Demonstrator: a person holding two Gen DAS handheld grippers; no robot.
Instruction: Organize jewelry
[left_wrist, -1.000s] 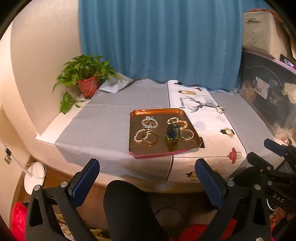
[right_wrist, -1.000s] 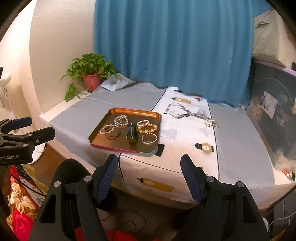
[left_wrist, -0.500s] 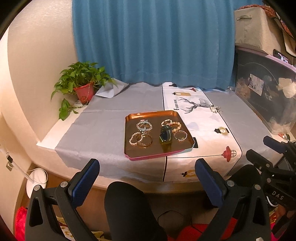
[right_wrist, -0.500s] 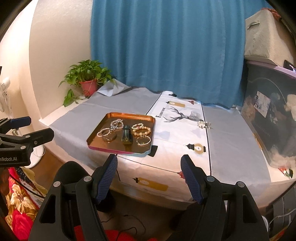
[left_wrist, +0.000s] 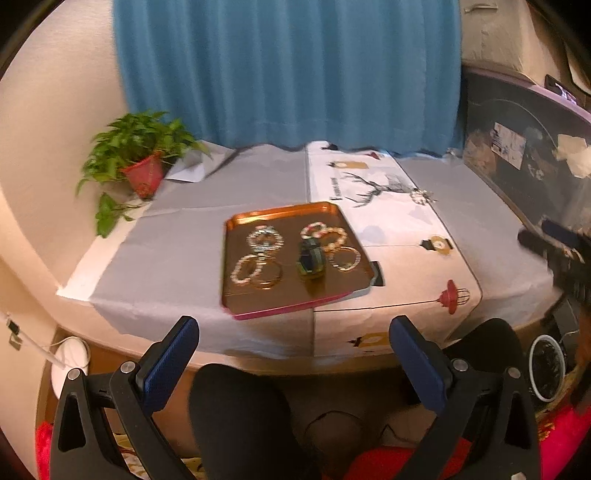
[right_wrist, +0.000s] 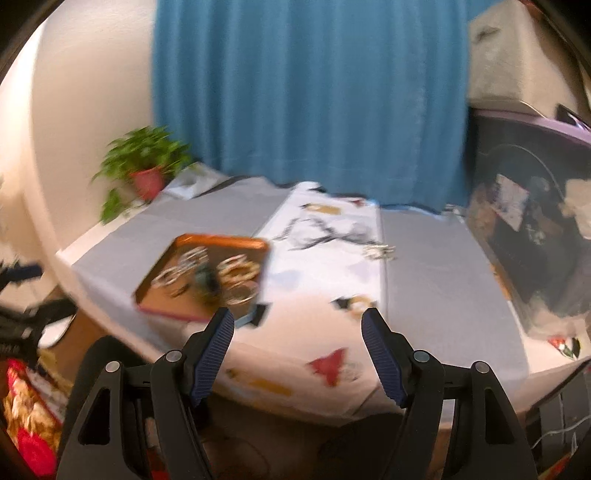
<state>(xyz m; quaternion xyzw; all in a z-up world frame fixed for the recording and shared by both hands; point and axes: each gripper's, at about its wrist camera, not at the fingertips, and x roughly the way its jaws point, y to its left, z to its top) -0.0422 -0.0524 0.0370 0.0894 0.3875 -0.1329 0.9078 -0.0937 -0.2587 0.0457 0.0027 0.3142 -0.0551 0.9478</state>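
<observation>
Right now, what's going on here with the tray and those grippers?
A person holds a gripper in each hand in front of a table, about to sort jewelry. Both the left gripper and the right gripper are open, empty and short of the table edge. The bracelets and a dark watch lie untouched on the tray. One small silvery piece sits apart on the deer cloth. The right view is blurred.

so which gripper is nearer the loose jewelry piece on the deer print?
Right, as far as I can judge. The right gripper is open, short of the table edge, facing the loose piece. The left gripper is open in front of the tray, further left.
</observation>
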